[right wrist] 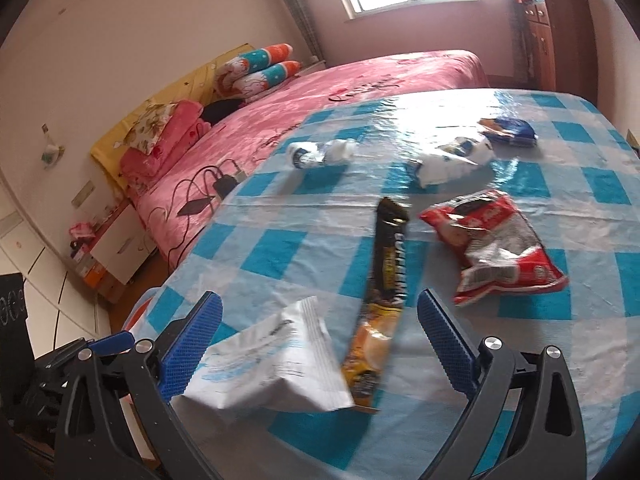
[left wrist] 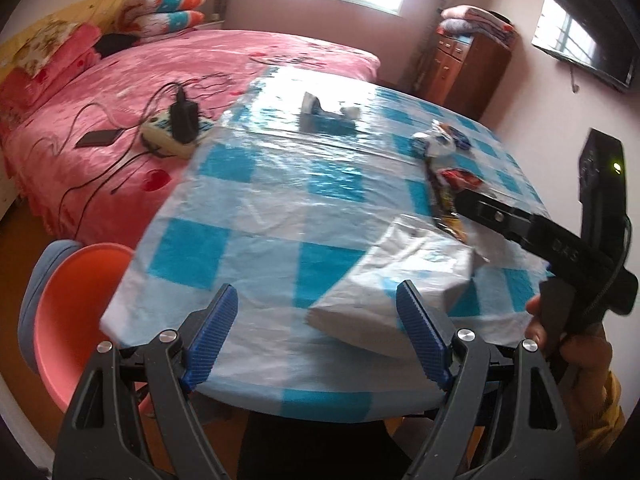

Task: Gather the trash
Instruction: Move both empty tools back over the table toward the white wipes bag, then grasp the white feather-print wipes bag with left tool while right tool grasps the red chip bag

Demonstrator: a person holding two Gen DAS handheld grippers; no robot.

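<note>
A white plastic bag [left wrist: 394, 280] lies near the front of the blue-checked table [left wrist: 256, 200]; it also shows in the right wrist view [right wrist: 272, 364]. My left gripper [left wrist: 318, 336] is open, its right finger beside the bag. My right gripper [right wrist: 320, 344] is open above the bag and a long black-and-yellow wrapper [right wrist: 384, 280]. A red and silver wrapper [right wrist: 496, 248], a white wrapper [right wrist: 452, 162], a blue packet [right wrist: 510, 130] and a crushed white bottle [right wrist: 322, 152] lie farther back.
A pink bed [left wrist: 160, 80] with a power strip and cables [left wrist: 176, 124] stands left of the table. An orange chair [left wrist: 72, 320] stands at the table's near left. A wooden cabinet [left wrist: 464, 68] stands in the far corner.
</note>
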